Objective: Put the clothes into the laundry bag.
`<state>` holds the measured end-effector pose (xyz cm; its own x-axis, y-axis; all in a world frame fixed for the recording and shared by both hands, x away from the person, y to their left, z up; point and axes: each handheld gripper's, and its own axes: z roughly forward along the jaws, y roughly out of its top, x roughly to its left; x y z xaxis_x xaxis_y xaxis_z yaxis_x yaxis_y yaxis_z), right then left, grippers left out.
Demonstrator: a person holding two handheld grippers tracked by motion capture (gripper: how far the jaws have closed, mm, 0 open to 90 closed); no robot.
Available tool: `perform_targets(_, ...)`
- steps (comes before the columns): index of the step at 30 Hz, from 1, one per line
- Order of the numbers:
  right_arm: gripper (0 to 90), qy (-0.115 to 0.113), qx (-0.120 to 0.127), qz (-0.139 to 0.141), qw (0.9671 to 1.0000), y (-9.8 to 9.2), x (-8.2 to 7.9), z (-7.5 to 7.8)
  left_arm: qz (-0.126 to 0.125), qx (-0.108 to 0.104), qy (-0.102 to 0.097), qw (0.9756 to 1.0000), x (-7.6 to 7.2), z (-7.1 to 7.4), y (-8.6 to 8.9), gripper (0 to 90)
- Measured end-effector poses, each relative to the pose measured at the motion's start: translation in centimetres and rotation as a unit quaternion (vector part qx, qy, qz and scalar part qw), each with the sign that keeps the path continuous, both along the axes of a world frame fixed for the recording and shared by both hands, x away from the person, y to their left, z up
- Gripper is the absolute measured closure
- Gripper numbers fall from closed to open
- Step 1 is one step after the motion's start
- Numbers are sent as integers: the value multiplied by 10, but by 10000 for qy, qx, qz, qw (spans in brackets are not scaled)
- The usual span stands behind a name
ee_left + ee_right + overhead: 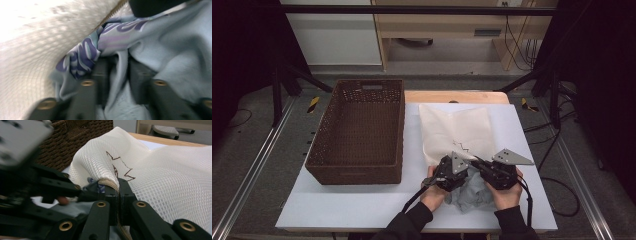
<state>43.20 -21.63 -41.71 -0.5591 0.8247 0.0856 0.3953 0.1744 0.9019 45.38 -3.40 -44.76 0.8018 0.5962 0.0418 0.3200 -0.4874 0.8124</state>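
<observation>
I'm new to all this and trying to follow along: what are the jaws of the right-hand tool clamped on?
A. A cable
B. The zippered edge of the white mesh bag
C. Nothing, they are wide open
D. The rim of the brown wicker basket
B: in the right gripper view the right gripper has its jaws shut on the tan zipper edge of the white mesh bag.
</observation>
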Motion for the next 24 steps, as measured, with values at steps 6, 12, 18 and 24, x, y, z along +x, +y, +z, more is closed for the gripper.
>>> perform_targets(6,882,-14,33,-63,10000,-2,1,0,-390,-708,232,9965,-25,28,23,409)
perform_targets(12,881,-25,40,-70,10000,-1,0,1,-625,-218,71,9978,-44,19,5,288)
perform_targets(18,882,-27,23,-46,10000,-2,0,1,-502,126,492,9974,-27,-12,-15,294)
perform_targets(24,882,3,47,-33,10000,-1,0,1,-295,-41,368,9989,-20,-11,-8,723)
